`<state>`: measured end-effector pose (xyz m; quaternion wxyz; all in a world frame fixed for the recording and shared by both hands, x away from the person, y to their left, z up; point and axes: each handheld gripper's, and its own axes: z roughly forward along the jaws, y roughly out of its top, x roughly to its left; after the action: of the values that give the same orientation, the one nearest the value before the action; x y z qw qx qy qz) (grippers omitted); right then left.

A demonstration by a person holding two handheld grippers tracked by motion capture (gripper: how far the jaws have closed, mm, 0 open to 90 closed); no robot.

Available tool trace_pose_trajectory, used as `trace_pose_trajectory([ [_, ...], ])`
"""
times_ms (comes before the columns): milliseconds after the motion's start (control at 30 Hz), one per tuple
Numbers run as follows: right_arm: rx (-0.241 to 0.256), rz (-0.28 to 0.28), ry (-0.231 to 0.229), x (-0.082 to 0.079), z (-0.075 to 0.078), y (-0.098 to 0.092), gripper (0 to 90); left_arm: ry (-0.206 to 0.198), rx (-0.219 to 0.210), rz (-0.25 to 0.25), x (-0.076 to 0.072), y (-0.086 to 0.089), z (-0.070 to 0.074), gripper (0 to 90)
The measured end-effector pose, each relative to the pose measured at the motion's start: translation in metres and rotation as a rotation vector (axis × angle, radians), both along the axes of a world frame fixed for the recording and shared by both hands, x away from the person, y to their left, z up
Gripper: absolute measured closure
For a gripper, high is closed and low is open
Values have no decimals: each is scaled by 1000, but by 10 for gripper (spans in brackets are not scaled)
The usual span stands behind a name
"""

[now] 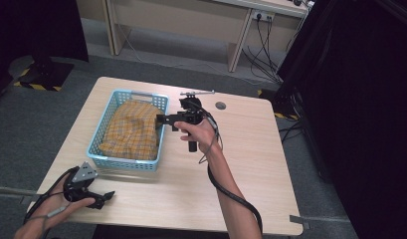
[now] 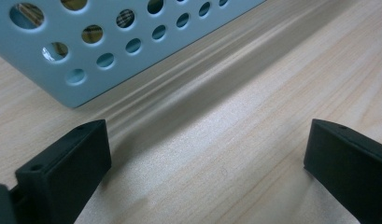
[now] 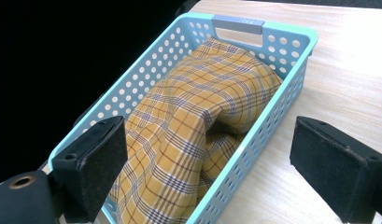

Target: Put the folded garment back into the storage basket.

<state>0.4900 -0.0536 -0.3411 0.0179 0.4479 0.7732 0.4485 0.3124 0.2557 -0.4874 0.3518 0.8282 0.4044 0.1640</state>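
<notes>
Basket [image 1: 161, 130] long axis front-back; plaid cloth [image 1: 134, 129] inside, lengthwise.

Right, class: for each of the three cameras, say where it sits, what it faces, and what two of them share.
High view: above the table, looking down; both forearms, left hand-held gripper, right hand-held gripper.
Left gripper view: low, facing the blue basket wall; jaws apart.
Right gripper view: beside the basket, facing the yellow plaid cloth; jaws apart.
All three share the basket.
</notes>
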Motion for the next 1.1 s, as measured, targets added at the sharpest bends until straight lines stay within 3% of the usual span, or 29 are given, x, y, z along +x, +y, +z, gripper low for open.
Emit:
trace_pose_trajectory([
  [233, -13, 6, -27, -4, -1, -7, 111, 0, -1, 1, 0, 0, 0, 0],
  [1100, 3, 41, -39, -19, -13, -23, 96, 0, -2, 2, 0, 0, 0, 0],
])
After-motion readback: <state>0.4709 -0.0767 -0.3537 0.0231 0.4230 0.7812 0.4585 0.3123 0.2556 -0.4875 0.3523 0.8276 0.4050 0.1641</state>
